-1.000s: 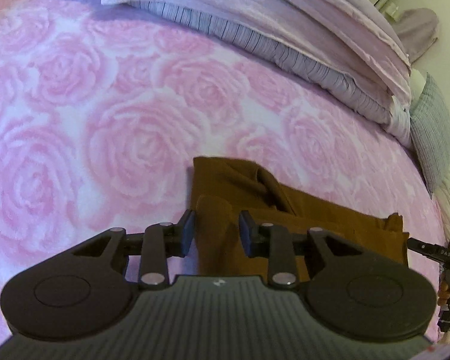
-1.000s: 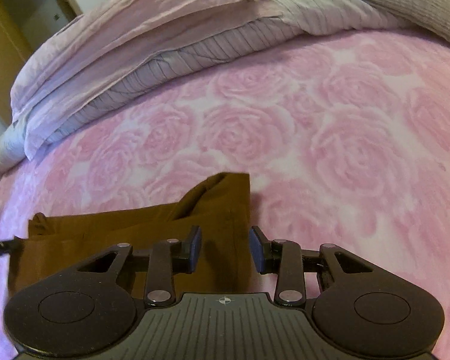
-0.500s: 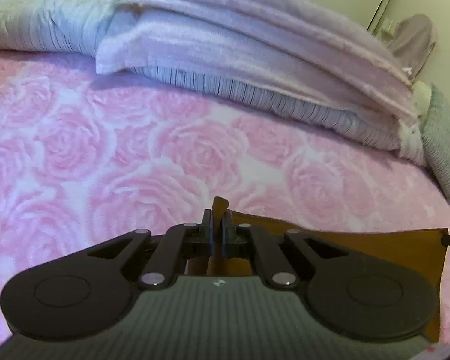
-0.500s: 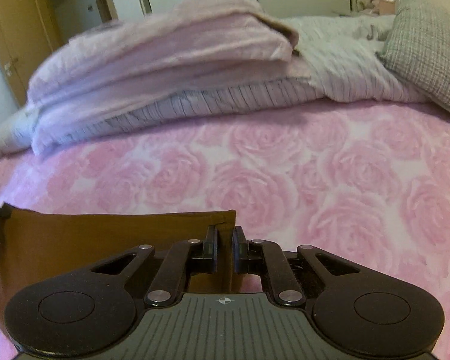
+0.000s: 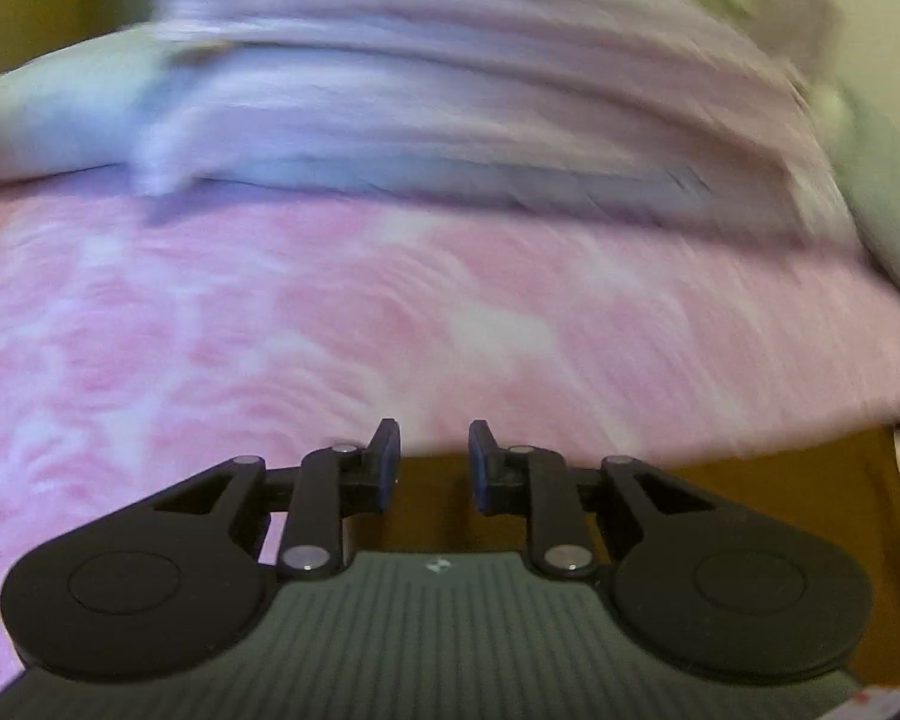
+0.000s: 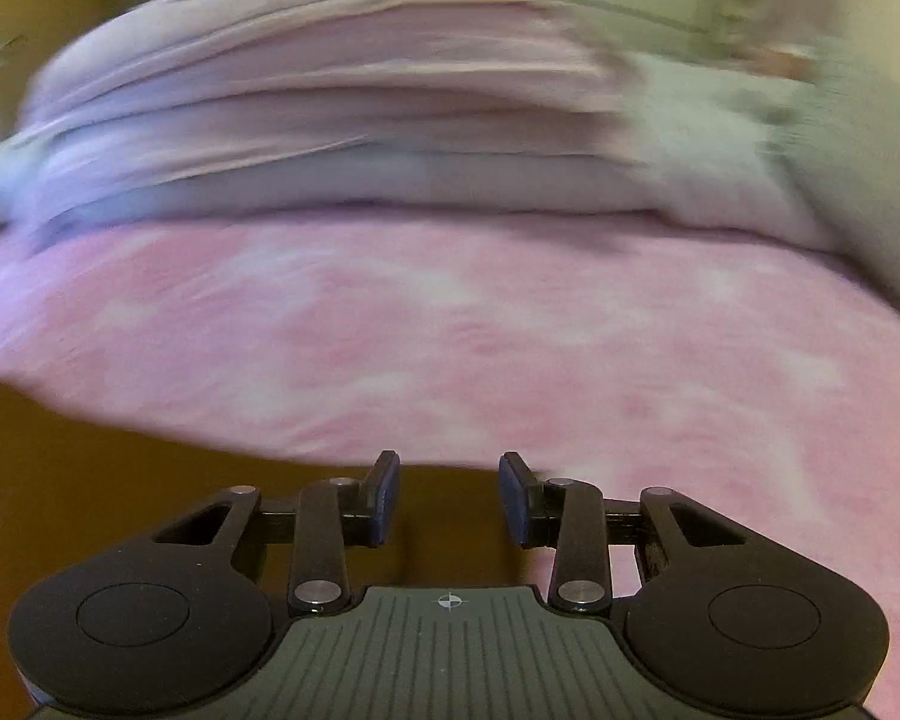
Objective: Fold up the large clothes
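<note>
Brown cloth (image 5: pixel 750 480) lying flat on pink rose-patterned bedcover (image 5: pixel 390 312), low in both views and right under the grippers. Left gripper (image 5: pixel 429 465) with fingers apart, nothing between them, brown cloth showing in the gap. Right gripper (image 6: pixel 450 498) also spread wide, over the cloth's right edge (image 6: pixel 120 480). Behind, blurred pile of lilac bedding (image 6: pixel 330 120). Both views smeared by motion blur.

Dim, warm indoor light; both fisheye views smear with motion blur across the bed (image 5: pixel 390 300), bowed at the edges, dark at corners
</note>
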{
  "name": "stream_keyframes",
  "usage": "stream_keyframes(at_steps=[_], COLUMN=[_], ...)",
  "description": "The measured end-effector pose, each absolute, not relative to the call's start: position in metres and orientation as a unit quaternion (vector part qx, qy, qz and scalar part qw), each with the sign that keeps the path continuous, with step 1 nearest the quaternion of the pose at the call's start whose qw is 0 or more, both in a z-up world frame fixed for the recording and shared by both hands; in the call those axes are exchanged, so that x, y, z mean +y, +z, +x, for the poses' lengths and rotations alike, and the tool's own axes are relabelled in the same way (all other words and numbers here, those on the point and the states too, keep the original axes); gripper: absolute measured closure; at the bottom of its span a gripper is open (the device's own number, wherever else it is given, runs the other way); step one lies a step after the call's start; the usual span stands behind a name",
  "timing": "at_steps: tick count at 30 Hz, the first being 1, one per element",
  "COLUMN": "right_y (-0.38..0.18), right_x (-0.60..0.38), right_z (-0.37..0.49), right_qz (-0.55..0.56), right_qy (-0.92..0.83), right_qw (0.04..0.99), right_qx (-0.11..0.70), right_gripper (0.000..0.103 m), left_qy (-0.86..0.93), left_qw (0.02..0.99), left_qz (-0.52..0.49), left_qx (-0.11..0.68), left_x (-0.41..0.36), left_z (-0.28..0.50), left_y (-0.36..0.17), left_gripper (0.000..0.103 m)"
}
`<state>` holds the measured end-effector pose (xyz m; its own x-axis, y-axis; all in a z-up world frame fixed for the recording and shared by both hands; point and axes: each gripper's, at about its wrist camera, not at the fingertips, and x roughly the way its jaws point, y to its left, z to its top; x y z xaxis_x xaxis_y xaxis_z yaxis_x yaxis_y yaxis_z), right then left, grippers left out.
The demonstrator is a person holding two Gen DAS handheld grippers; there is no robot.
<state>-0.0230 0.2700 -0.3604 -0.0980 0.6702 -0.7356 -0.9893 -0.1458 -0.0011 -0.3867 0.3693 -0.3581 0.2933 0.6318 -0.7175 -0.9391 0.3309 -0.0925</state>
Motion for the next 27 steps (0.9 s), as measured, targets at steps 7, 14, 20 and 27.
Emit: stream_keyframes(at_steps=[7,14,20,27], right_y=[-0.407,-0.348,-0.369,-0.39], right_x=[0.281,0.207,0.137,0.135], right_z=[-0.013,-0.033,-0.067,-0.061], right_qz=[-0.354,-0.325,-0.366,-0.4], right_qy=[0.651,0.673,0.681,0.646], right_qw=[0.617,0.604,0.548,0.544], right_qx=[0.265,0.277,0.318,0.356], right_gripper=[0.07,0.07,0.07,0.069], left_qy=[0.502,0.528,0.504,0.542], left_qw=[0.759,0.744,0.723,0.651], left_qz=[-0.251,-0.278,-0.306,-0.335], left_qx=[0.33,0.301,0.36,0.412], left_x=[0.388,0.315,0.231,0.231], left_z=[-0.378,-0.4,-0.405,-0.394], left_y=[-0.39,-0.334,-0.349,-0.356], left_gripper=[0.08,0.084,0.083,0.084])
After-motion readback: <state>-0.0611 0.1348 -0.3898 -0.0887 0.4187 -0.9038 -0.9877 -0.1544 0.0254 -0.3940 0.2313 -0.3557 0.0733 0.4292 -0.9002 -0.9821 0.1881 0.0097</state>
